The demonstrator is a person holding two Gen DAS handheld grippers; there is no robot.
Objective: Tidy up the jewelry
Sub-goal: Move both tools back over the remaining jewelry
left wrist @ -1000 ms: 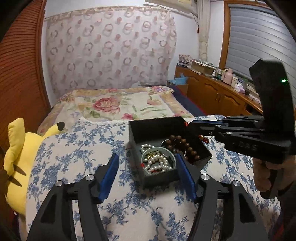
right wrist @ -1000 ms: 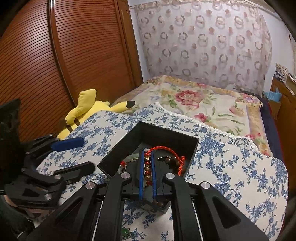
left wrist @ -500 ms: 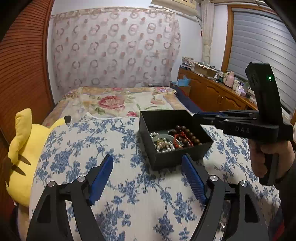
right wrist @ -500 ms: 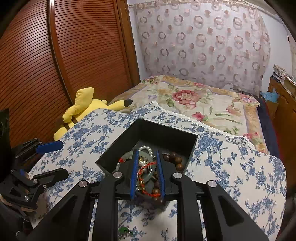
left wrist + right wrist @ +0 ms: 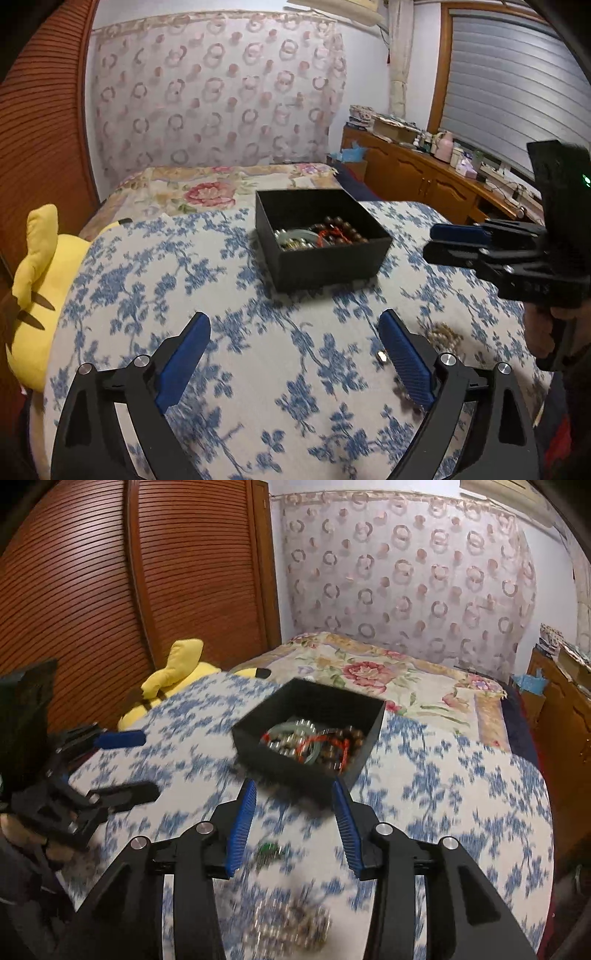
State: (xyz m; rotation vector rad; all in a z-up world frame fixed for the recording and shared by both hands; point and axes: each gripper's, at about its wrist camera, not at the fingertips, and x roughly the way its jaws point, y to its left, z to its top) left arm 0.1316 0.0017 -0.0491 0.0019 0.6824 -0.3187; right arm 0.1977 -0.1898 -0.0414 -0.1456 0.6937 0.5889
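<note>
The black box (image 5: pixel 325 236) sits a little right of centre in the left wrist view, on the blue-flowered cover (image 5: pixel 258 369); inside it lie a pale bangle, pearl-like beads, a red cord bracelet (image 5: pixel 332 743) and dark wooden beads (image 5: pixel 343 230), all heaped toward its near corner. The left gripper (image 5: pixel 293 354) fills the bottom of that view with its jaws spread wide and opening further, nothing between them but bare cloth; the right gripper (image 5: pixel 293 814), at lower centre of the right wrist view, is also opening, its blue pads apart and empty, with the box's near corner just beyond the tips.

Loose pieces remain outside the box: a small green item (image 5: pixel 269 850) lies on the cloth between the right gripper's fingers, a blurred beaded heap (image 5: pixel 291 923) lies at bottom centre, and a small metal piece (image 5: pixel 381 356) lies just beside the left gripper's right-hand finger.

Risks from here, as I judge them: the soft, rounded cover gives under pressure, so pads pushing down on a tiny piece could bury it or pinch cloth instead; a beaded strand grabbed at one end may slip or trail and catch the box rim, dragging the light box; motion blur suggests speed, which invites a missed grasp.
</note>
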